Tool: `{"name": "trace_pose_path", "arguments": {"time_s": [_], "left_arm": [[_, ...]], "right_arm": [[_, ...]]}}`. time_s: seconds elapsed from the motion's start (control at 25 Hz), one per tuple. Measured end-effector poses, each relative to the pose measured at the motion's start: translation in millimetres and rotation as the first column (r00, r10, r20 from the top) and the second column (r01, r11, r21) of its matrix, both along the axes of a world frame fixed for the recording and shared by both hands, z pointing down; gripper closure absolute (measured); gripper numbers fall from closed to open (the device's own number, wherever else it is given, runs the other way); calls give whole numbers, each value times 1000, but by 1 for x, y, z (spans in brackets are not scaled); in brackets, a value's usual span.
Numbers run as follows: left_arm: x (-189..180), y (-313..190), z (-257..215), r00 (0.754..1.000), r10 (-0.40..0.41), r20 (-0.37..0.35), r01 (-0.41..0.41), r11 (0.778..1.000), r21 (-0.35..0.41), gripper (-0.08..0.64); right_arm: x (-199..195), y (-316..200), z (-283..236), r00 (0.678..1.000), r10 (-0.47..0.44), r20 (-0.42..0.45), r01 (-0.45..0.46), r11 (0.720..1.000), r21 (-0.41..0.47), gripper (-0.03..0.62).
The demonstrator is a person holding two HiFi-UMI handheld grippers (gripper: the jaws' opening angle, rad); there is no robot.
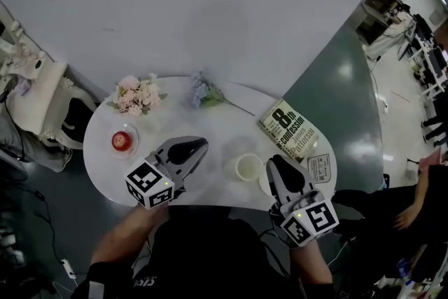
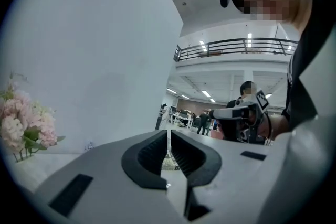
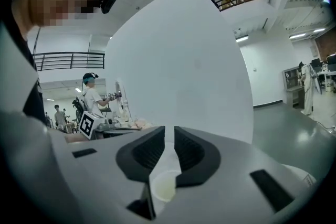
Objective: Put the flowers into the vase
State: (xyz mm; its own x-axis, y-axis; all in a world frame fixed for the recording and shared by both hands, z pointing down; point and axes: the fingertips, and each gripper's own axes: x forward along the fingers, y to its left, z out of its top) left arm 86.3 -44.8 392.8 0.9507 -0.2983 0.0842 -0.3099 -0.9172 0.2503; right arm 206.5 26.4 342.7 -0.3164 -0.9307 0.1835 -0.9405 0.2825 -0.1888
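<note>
one round white bench carries it all. at its near edge the left gripper's fingers are together and the right gripper's slightly apart, both holding nothing. no flower is placed yet: pink bunch and blue sprig sit at the far edge, well apart from the empty vase. the sprig lies flat, bloom left, stem trailing right toward the book.

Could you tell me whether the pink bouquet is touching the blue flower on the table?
Apart. The head view shows a strip of bare white tabletop between the pink bouquet and the blue flower.
</note>
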Motion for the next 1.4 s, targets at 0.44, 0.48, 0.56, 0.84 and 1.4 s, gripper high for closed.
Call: {"name": "trace_pose_path", "arguments": {"time_s": [0.44, 0.48, 0.56, 0.84, 1.4], "left_arm": [[21, -3, -1, 990, -139, 0, 139, 990, -19, 549], [19, -3, 0, 990, -140, 5, 140, 990, -19, 549], [14, -5, 2, 990, -139, 21, 139, 990, -16, 549], [11, -9, 18, 994, -94, 61, 94, 996, 4, 549], [31, -29, 28, 979, -202, 35, 204, 976, -73, 549]], "right_arm": [[54, -17, 15, 997, -80, 2, 80, 996, -32, 520], [55, -18, 16, 997, -77, 2, 77, 996, -33, 520], [54, -21, 17, 998, -66, 4, 66, 997, -35, 520], [43, -38, 28, 998, -66, 0, 66, 997, -51, 520], [69, -92, 69, 979, -201, -32, 197, 975, -104, 520]]}}
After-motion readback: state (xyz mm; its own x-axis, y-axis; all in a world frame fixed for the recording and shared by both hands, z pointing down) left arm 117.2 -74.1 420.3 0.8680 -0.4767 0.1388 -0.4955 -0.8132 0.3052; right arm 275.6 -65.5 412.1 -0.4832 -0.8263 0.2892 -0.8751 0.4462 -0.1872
